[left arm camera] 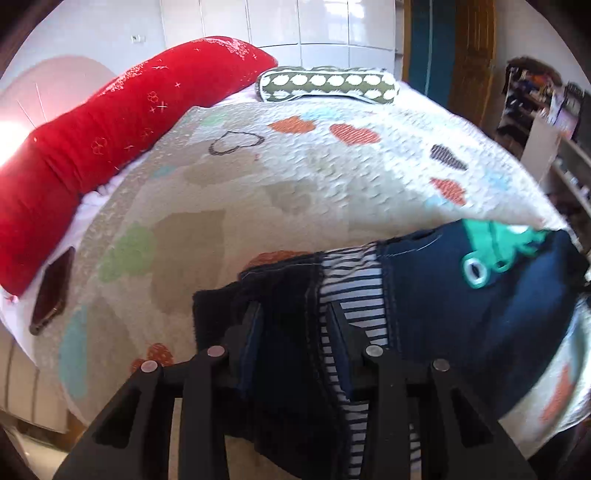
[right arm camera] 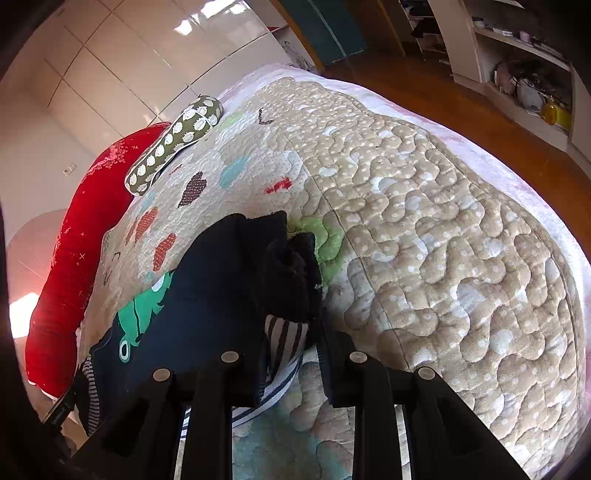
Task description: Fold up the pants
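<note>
Both the left gripper (left arm camera: 295, 317) and right gripper (right arm camera: 291, 332) had jaws clenched on the navy pants (left arm camera: 461, 314), held over the bed's near edge; the quilt (right arm camera: 424, 221) beyond lay open.

I see a bed with a quilt (right arm camera: 443, 229) covered in hearts, a long red pillow (left arm camera: 110, 136), a green spotted pillow (left arm camera: 328, 85), shiny white cupboard doors (left arm camera: 314, 26), a brown wooden floor (right arm camera: 424, 74) and messy shelves (right arm camera: 524, 74).
</note>
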Action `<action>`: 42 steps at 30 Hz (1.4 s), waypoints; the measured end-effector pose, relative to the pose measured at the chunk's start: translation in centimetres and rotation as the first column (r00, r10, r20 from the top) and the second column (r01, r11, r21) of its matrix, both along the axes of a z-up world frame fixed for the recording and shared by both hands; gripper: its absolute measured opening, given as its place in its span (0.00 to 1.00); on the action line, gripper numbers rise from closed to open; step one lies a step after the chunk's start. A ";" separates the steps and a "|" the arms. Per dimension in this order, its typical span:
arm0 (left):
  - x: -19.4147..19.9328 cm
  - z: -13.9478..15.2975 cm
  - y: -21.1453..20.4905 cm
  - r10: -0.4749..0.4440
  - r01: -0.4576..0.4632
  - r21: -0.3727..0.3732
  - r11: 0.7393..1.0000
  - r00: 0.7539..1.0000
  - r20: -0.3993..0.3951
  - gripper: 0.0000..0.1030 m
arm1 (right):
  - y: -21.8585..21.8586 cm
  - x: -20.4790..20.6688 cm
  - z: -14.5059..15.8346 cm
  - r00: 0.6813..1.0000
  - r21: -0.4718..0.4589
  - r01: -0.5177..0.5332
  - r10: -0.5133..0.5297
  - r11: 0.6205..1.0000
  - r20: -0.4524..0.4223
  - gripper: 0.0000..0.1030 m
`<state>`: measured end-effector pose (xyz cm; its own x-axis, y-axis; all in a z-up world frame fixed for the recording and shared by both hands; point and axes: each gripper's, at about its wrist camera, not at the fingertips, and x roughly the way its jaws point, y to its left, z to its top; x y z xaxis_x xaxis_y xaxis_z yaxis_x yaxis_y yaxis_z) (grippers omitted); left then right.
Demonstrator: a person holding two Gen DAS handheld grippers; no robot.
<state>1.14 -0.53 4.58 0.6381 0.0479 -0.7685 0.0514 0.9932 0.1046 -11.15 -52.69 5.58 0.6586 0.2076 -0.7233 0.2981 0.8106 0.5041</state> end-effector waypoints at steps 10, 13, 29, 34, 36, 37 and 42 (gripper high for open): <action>1.7 0.6 2.8 -0.100 0.091 -0.163 0.982 0.994 -0.049 0.31 | 1.4 0.6 -0.9 1.000 -0.018 -0.007 0.007 1.000 0.014 0.31; -0.3 3.3 3.7 -0.129 0.118 -0.255 0.960 0.991 -0.028 0.31 | 0.7 0.3 -1.0 0.999 0.049 -0.015 0.013 0.999 0.033 0.34; 5.5 6.4 -25.5 -0.634 0.570 -0.338 0.749 0.765 -0.114 0.55 | 1.8 -2.2 -0.7 0.991 0.066 -0.045 0.036 0.997 0.130 0.53; 9.5 2.4 -31.8 -0.672 0.577 -0.380 0.723 0.715 -0.195 0.55 | 1.9 -2.3 -0.9 0.989 0.059 -0.054 0.045 0.997 0.142 0.53; 10.5 1.0 -33.4 -0.695 0.580 -0.410 0.704 0.680 -0.232 0.55 | 2.0 -2.4 -1.0 0.988 0.057 -0.058 0.049 0.997 0.145 0.54; 10.9 0.5 -34.2 -0.704 0.582 -0.419 0.696 0.667 -0.244 0.55 | 2.0 -2.3 -1.1 0.988 0.056 -0.058 0.049 0.997 0.147 0.54; 10.3 -1.6 -37.2 -0.759 0.643 -0.405 0.650 0.572 -0.311 0.55 | 2.0 -1.9 -1.0 0.987 0.054 -0.044 0.035 0.998 0.159 0.53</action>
<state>11.41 -37.76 2.95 0.0047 -0.4776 -0.8786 0.7211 0.6103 -0.3279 -13.00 -50.68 4.54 0.7538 0.2741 -0.5973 0.1793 0.7886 0.5881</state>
